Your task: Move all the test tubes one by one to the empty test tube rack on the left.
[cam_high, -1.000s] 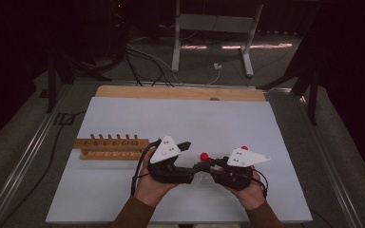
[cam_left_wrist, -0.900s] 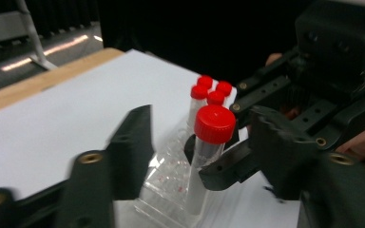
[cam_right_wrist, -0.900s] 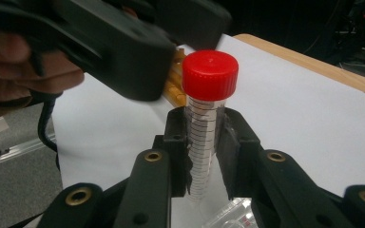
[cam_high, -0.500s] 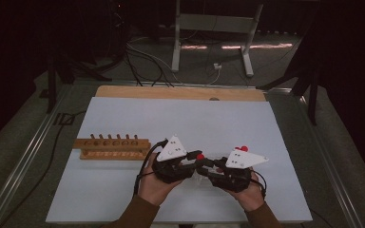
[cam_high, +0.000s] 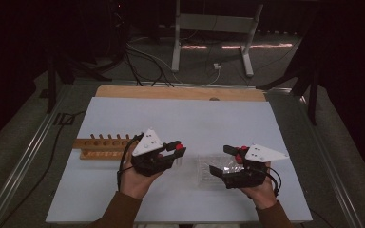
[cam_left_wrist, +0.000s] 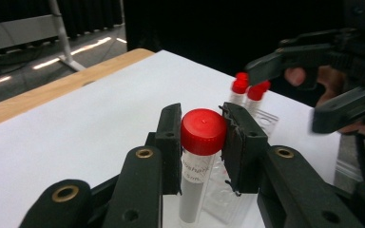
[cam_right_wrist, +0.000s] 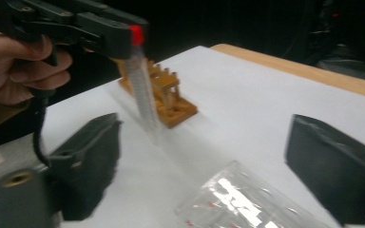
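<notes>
Left gripper (cam_left_wrist: 202, 137) pinches red cap of tube (cam_left_wrist: 195, 190); tube hangs upright, long axis vertical, above mat. Rack (cam_high: 100, 147) just left of it, nearer left hand. Right gripper (cam_right_wrist: 204, 171) jaws just opened, spread, empty, over bag (cam_right_wrist: 247, 199).

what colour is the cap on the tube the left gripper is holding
Red. The tube's cap shows best in the left gripper view, clamped in the left gripper.

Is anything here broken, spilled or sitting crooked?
Mostly tidy. One oddity: the black pad on a jaw of the left gripper looks frayed and chipped along its edge beside the red-capped tube it grips. The wooden rack stands square; nothing is spilled.
</notes>
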Available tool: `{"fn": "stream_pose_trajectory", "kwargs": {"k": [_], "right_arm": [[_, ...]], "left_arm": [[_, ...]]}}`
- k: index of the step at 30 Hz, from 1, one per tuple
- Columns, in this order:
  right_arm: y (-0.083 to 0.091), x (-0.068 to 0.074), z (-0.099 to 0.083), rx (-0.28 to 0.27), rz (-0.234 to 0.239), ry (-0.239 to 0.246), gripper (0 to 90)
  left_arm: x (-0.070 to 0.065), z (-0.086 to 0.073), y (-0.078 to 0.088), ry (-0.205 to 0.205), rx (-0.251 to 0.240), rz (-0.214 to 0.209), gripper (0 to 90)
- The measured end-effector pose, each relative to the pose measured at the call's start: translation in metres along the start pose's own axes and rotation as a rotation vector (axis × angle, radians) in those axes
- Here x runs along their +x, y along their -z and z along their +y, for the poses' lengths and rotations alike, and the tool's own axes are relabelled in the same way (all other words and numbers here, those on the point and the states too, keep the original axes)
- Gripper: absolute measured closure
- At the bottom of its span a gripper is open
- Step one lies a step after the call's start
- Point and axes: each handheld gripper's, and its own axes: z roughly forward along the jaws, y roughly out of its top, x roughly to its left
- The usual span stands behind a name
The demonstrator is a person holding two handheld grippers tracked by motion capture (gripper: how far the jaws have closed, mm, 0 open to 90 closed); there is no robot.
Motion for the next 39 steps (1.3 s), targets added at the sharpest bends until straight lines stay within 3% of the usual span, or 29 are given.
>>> {"fn": "stream_pose_trajectory", "kwargs": {"k": [8,16,22,24,28,39], "right_arm": [[0.014,-0.012,-0.007,-0.004,-0.049,-0.013,1.1],[0.032,-0.025,-0.012,-0.034,-0.134,-0.035,0.0],[0.040,-0.030,-0.011,-0.065,-0.145,-0.064,0.0],[0.042,-0.032,-0.011,-0.076,-0.137,-0.083,0.0],[0.043,-0.038,-0.013,-0.083,-0.135,-0.110,0.0],[0.047,-0.039,-0.014,-0.095,-0.169,-0.094,0.0]], "left_arm": [[0.021,-0.002,0.018,0.001,-0.016,0.049,71.2],[0.046,-0.005,0.036,0.028,-0.045,0.141,71.1],[0.066,-0.007,0.047,0.056,-0.060,0.232,71.1],[0.068,-0.007,0.049,0.060,-0.063,0.244,71.1],[0.078,-0.009,0.050,0.051,-0.062,0.307,71.0],[0.094,-0.024,0.047,0.088,-0.020,0.351,70.9]]}}
